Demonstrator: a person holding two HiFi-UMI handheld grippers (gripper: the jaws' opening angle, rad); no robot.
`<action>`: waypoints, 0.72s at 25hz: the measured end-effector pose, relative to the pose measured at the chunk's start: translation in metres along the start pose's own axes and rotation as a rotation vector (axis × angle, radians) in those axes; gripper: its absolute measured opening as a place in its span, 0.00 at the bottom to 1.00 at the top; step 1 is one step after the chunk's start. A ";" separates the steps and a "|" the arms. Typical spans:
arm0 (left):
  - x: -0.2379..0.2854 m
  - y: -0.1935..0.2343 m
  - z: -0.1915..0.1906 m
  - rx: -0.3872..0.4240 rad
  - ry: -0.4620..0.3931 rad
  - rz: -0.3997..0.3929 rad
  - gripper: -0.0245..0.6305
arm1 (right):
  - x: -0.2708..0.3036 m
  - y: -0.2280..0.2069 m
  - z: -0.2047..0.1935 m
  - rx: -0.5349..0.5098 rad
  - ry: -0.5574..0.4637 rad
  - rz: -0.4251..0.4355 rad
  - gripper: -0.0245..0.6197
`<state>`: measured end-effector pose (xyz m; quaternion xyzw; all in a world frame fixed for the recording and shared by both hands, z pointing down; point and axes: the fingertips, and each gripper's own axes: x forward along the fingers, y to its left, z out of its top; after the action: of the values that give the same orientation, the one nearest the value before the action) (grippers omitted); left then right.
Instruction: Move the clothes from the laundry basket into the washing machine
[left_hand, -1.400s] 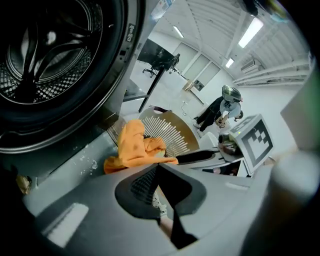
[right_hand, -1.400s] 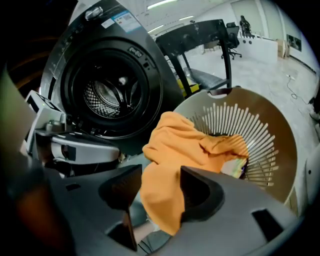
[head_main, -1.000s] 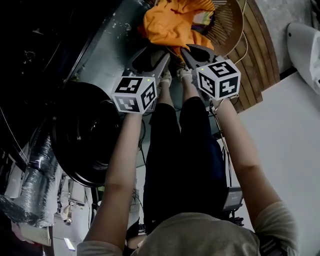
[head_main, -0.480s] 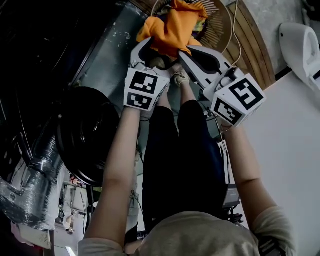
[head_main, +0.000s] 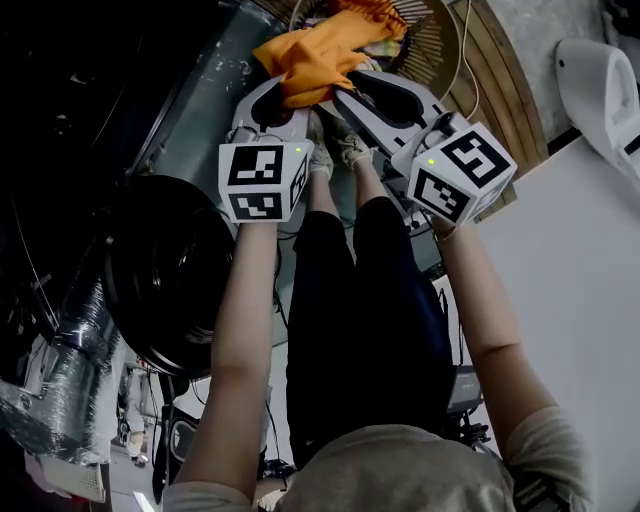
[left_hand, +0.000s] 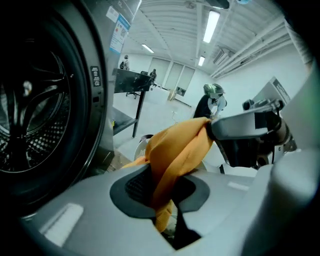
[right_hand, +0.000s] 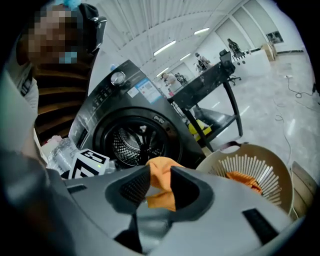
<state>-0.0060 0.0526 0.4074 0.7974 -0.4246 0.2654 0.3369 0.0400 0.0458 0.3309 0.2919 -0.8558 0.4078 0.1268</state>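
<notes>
We hold the orange garment (head_main: 312, 58) just above the laundry basket (head_main: 442, 48), where more orange cloth lies. The left gripper (head_main: 287, 98) jaws are closing on one fold; the right gripper (head_main: 343, 95) jaws are easing apart, still pinching cloth. The washing machine (right_hand: 135, 136) stands open beside the basket.

Orange garment (head_main: 305, 62) aloft, near slatted basket (head_main: 445, 45)

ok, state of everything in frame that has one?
left gripper, jaws closing, orange garment between them
right gripper, jaws opening, the garment's other end between them
orange garment, lifted, stretched between both grippers
washing machine, port open, drum visible
laundry basket, holds more orange cloth
</notes>
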 end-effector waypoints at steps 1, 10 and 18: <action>-0.005 0.008 -0.002 -0.016 0.006 0.025 0.14 | 0.003 -0.006 -0.008 0.006 0.014 -0.009 0.24; -0.022 0.063 -0.024 -0.103 0.040 0.154 0.14 | 0.042 -0.062 -0.065 0.045 0.143 -0.024 0.36; -0.016 0.077 -0.034 -0.133 0.046 0.211 0.14 | 0.086 -0.140 -0.124 0.041 0.303 -0.135 0.41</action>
<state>-0.0845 0.0552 0.4416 0.7178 -0.5151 0.2888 0.3690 0.0533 0.0383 0.5360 0.2865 -0.7968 0.4552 0.2753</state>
